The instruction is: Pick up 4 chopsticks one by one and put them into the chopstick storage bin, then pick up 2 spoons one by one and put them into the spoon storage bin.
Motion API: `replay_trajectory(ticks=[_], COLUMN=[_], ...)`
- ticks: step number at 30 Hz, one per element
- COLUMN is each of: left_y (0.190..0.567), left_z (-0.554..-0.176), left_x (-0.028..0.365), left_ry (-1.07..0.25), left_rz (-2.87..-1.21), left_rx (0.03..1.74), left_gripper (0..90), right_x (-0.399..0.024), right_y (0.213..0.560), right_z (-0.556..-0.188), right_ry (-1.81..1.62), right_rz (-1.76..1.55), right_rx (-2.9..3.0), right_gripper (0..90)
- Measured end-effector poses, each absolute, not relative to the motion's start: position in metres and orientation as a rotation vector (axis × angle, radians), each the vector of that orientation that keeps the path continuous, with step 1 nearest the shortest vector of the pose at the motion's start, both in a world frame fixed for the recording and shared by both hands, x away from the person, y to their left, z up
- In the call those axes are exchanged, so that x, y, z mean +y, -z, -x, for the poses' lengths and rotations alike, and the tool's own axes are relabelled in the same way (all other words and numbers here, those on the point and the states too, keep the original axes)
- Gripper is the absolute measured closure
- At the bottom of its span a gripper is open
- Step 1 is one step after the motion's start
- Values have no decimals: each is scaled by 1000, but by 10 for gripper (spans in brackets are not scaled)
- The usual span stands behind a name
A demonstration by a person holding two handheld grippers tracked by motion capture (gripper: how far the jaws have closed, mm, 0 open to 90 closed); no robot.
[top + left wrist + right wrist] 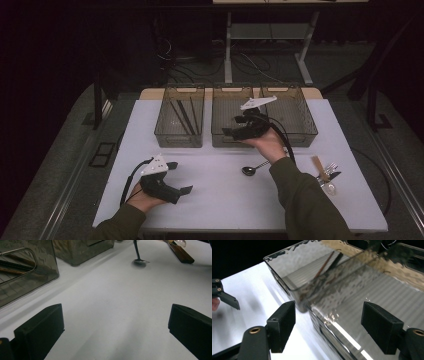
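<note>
Cutlery sorting into three smoky translucent plastic bins is the work we read here, and the step in hand looks like the pause between items. We note the white table [220, 185] first, then the bins along its far edge: the left bin [179, 117] holds dark chopsticks [182, 116], while the middle bin [231, 115] and right bin [295, 114] show no contents we can make out. Our right gripper [239, 129] hangs at the middle bin's near rim, jaws spread wide with nothing between them. Our left gripper [181, 180] rests low near the table's front left, jaws also wide and empty. Smaller things last: a metal spoon [253, 168] lies alone just beside the right forearm, and a small heap of cutlery [326, 175] sits near the right edge. We judge the next move calls for carrying the right gripper back to the spoon and lining its jaws across the thin handle.
</note>
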State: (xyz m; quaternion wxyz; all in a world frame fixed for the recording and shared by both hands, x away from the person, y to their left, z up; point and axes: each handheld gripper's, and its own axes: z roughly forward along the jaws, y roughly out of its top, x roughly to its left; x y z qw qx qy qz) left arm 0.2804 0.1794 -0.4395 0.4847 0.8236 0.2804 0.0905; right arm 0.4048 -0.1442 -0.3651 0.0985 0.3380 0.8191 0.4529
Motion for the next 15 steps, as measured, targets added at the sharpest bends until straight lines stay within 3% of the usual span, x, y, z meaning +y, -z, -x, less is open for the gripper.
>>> replay_trajectory(ticks=[15], left_y=[440], left_z=[-280], left_x=[179], left_ry=[-228], left_rz=[-2007], left_rx=[684], left_gripper=[0], right_x=[-206], right_y=[387], right_z=[-370], right_ry=[-1392], right_rz=[-1064], right_rx=[2365], right_gripper=[268])
